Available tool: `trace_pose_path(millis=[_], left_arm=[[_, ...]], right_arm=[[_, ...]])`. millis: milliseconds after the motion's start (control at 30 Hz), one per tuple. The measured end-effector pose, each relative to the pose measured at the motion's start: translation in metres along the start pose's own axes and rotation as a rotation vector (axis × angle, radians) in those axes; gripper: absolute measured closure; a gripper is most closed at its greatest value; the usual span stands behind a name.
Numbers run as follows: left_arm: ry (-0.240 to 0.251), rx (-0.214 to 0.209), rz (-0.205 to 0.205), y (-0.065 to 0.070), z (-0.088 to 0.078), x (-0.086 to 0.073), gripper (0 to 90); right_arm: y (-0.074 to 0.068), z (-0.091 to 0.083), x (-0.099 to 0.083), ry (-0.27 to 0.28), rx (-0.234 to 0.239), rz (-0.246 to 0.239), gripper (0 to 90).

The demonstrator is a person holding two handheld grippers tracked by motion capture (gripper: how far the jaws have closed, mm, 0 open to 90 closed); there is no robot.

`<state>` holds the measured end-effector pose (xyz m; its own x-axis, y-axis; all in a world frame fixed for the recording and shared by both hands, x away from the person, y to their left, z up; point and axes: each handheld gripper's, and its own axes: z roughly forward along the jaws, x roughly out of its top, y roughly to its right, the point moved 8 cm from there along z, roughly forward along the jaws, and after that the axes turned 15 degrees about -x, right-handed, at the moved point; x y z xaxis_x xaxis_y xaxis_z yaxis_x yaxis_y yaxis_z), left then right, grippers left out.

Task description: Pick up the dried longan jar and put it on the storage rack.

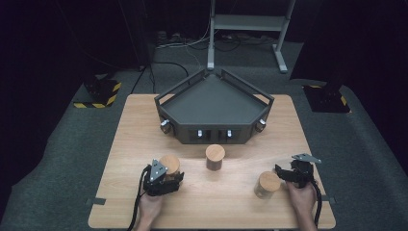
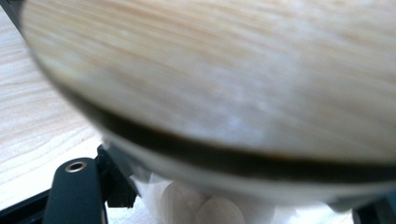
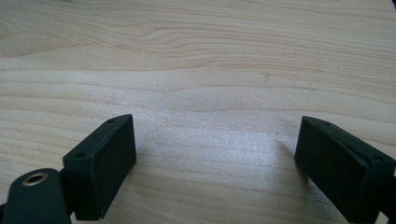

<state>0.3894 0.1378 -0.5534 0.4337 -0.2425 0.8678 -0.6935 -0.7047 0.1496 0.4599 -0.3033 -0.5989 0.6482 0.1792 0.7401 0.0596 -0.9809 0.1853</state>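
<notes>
Wood-lidded jar (image 1: 169,166) gripped by the left gripper (image 1: 162,180) at the bench's (image 1: 231,202) near-left: the grasp appears complete, the lift not yet begun.
The fingers are closed on the jar, whose pale round lid looms blurred in the left gripper view above a clear body (image 2: 205,210). The right gripper (image 1: 294,173) rests with fingers (image 3: 100,163) apart over bare wood, holding nothing. The next move likely calls for a straight, steady lift, perhaps toward the dark tray (image 1: 211,103), clear of the middle jar (image 1: 215,156).

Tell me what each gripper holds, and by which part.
Left gripper grips the left jar by its side, below the wooden lid. Right gripper holds nothing.
</notes>
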Motion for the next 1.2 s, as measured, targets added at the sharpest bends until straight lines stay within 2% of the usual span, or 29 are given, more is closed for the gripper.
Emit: trace_pose_path(millis=[300, 400, 767, 900, 1100, 1200], left_arm=[[0.005, -0.008, 0.003, -0.001, -0.007, 0.012, 26.5], [0.004, -0.021, -0.011, 0.000, -0.007, 0.012, 26.5], [0.002, -0.060, -0.026, 0.000, -0.008, 0.023, 26.5], [-0.013, -0.074, -0.039, -0.001, -0.007, 0.027, 26.5], [-0.023, -0.084, -0.035, -0.001, -0.007, 0.037, 26.5], [-0.016, -0.106, -0.046, 0.001, -0.007, 0.043, 26.5]], right_arm=[[0.000, 0.000, 0.000, -0.001, 0.000, -0.001, 12.5], [0.000, 0.000, 0.000, -0.001, 0.000, -0.001, 12.5], [0.000, 0.000, 0.000, 0.001, 0.001, -0.003, 12.7], [0.000, 0.000, 0.000, 0.001, 0.000, -0.003, 12.7], [0.000, 0.000, 0.000, 0.000, 0.000, -0.001, 12.7], [0.000, 0.000, 0.000, 0.001, 0.000, -0.003, 12.7]])
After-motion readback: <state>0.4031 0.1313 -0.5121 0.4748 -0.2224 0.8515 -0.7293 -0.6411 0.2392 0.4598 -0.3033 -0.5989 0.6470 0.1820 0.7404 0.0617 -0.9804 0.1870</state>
